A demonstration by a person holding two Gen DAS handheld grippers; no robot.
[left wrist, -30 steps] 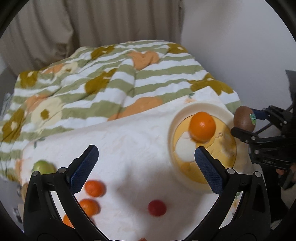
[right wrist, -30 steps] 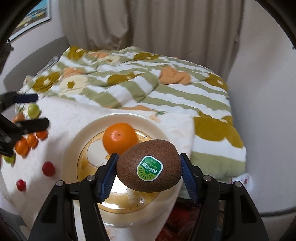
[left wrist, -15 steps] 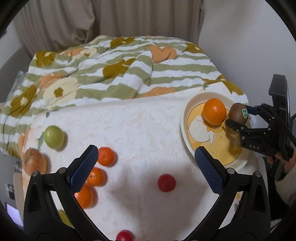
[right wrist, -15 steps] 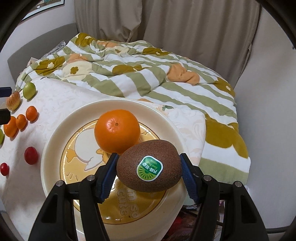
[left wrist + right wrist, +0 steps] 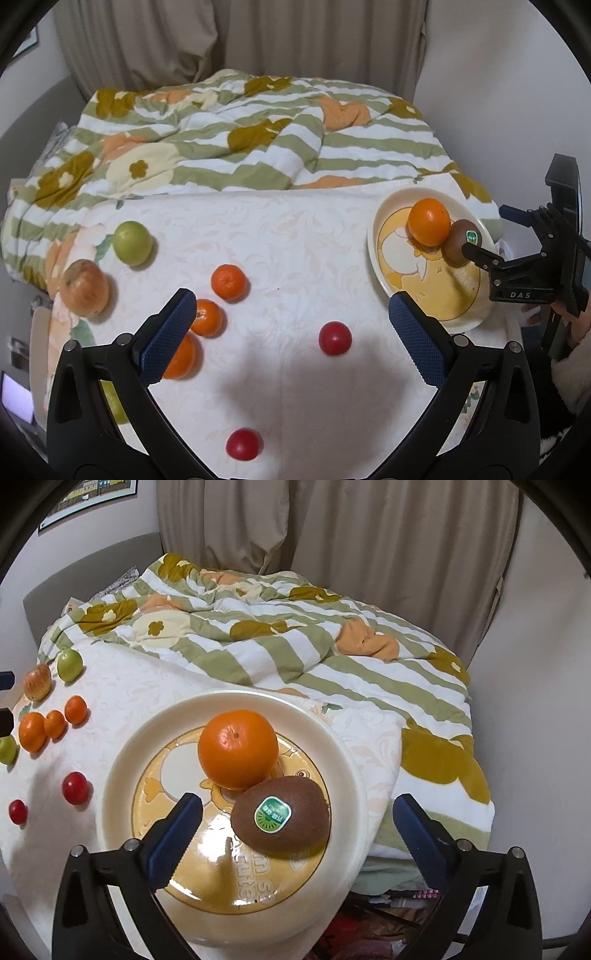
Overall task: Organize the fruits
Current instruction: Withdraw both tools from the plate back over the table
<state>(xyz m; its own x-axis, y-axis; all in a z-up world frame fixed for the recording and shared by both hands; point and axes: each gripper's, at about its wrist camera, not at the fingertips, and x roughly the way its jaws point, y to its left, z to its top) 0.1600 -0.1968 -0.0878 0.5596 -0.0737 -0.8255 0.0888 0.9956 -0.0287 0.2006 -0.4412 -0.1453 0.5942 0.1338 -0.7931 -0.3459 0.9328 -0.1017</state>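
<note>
A cream and yellow plate (image 5: 122, 760) (image 5: 376, 236) stands at the table's right end. On it lie a large orange (image 5: 238, 747) (image 5: 428, 221) and a brown kiwi (image 5: 280, 819) (image 5: 460, 242) with a green sticker, touching each other. My right gripper (image 5: 295, 829) is open, its fingers either side of the kiwi and clear of it. My left gripper (image 5: 291, 332) is open and empty above the cloth. Near it lie three small oranges (image 5: 228, 282), two red tomatoes (image 5: 334, 338), a green apple (image 5: 132, 243) and a reddish apple (image 5: 84, 288).
A white patterned cloth (image 5: 295, 229) covers the table. Behind it lies a bed with a green striped flowered quilt (image 5: 240, 129). Curtains and walls stand at the back. A person's hand (image 5: 576, 332) holds the right gripper at the table's right edge.
My right gripper has lowered the kiwi onto the plate beside the orange and opened, letting it go. My left gripper has drawn back, so more of the table shows.
</note>
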